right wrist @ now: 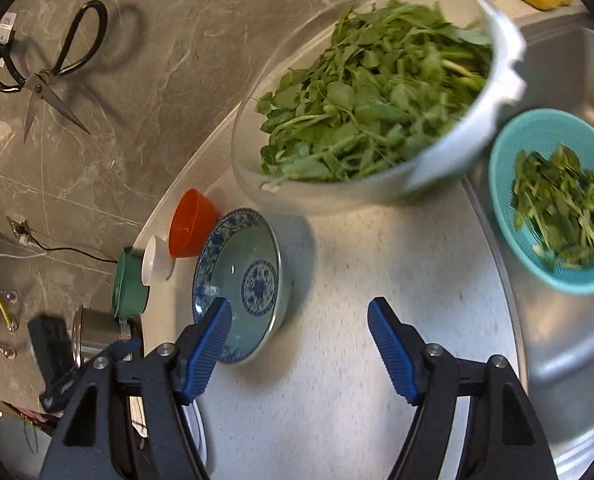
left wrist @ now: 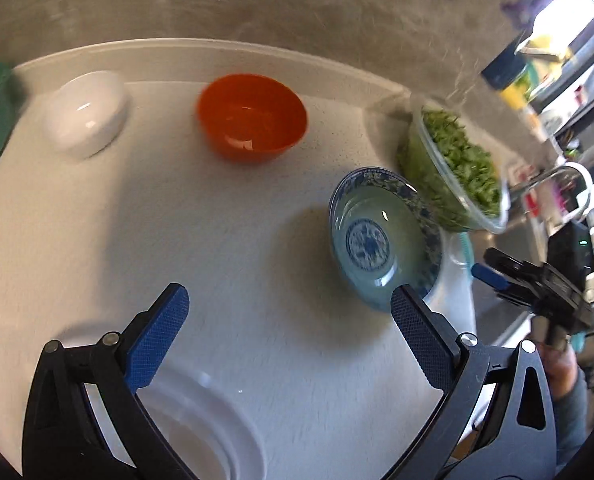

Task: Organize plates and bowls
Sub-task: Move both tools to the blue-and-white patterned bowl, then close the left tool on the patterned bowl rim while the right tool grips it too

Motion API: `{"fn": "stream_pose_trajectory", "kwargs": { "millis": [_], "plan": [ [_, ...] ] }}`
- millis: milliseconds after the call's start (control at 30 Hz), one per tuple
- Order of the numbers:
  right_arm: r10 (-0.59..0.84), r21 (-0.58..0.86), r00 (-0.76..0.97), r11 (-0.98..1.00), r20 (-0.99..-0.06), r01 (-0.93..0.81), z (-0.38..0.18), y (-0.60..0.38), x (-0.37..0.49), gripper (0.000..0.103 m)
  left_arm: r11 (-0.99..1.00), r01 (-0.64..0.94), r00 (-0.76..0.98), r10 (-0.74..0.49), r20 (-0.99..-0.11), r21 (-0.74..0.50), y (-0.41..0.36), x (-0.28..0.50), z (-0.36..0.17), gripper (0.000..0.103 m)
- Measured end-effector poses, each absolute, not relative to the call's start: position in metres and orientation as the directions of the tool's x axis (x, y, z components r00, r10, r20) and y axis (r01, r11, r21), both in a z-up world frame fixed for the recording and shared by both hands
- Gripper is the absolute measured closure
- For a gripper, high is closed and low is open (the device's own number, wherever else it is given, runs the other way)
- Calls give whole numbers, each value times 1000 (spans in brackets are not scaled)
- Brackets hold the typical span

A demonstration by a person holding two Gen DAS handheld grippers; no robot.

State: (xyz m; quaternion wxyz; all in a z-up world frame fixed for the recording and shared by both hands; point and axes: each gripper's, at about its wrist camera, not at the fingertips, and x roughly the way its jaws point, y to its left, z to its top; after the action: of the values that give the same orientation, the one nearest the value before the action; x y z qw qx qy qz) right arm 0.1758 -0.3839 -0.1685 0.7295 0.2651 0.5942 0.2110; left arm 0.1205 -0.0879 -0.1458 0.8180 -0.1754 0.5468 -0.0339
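your left gripper [left wrist: 289, 316] is spread wide and empty over the white counter [left wrist: 217, 240], a white plate [left wrist: 201, 420] under its left finger. your right gripper [right wrist: 299, 328] is also wide, holding nothing; the blue patterned bowl [right wrist: 241, 280] sits by its left finger. orange bowl [left wrist: 252, 116] and white bowl [left wrist: 87, 114] stand apart near the back edge. glass bowl of greens [right wrist: 361, 96] sits beside the blue one.
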Motion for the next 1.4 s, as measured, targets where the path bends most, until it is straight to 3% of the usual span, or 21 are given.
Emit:
{"fn": "stream_pose_trajectory", "kwargs": {
  "millis": [300, 400, 467, 633, 733, 767, 800, 833, 867, 1000, 1400],
  "plan": [
    [664, 666, 99, 746, -741, -22, -200, -350, 202, 31, 960, -80, 297, -236, -925, -270, -118, 191, -206, 3],
    [671, 673, 83, 740, -737, 1, -208, -344, 205, 37, 955, -57, 281, -266, -922, -292, -122, 201, -214, 18],
    [672, 675, 82, 738, -736, 14, -212, -344, 206, 42, 952, -45, 273, -281, -920, -304, -120, 206, -218, 35],
    [665, 669, 82, 742, -743, 45, -216, -345, 207, 47, 942, -33, 228, -318, -920, -334, -121, 219, -236, 38],
    [666, 670, 75, 740, -742, 57, -221, -344, 210, 58, 937, -31, 239, -331, -913, -348, -121, 225, -240, 38],
    [668, 671, 70, 739, -741, 59, -223, -344, 210, 69, 938, -35, 240, -327, -914, -345, -122, 227, -241, 41],
    [668, 671, 62, 739, -741, 60, -225, -342, 210, 81, 939, -34, 240, -324, -915, -342, -122, 228, -241, 46],
    [665, 668, 59, 742, -744, 58, -225, -341, 210, 85, 938, -31, 236, -328, -914, -345, -125, 227, -242, 68],
    [665, 668, 58, 742, -744, 52, -226, -339, 209, 87, 931, -30, 230, -348, -909, -364, -127, 227, -242, 78],
    [670, 672, 54, 739, -741, 51, -226, -337, 208, 89, 936, -14, 238, -338, -910, -352, -138, 224, -241, 88],
    [674, 677, 62, 734, -736, 56, -220, -341, 203, 89, 933, -34, 257, -338, -905, -358, -149, 205, -228, 89]
  ]
}}
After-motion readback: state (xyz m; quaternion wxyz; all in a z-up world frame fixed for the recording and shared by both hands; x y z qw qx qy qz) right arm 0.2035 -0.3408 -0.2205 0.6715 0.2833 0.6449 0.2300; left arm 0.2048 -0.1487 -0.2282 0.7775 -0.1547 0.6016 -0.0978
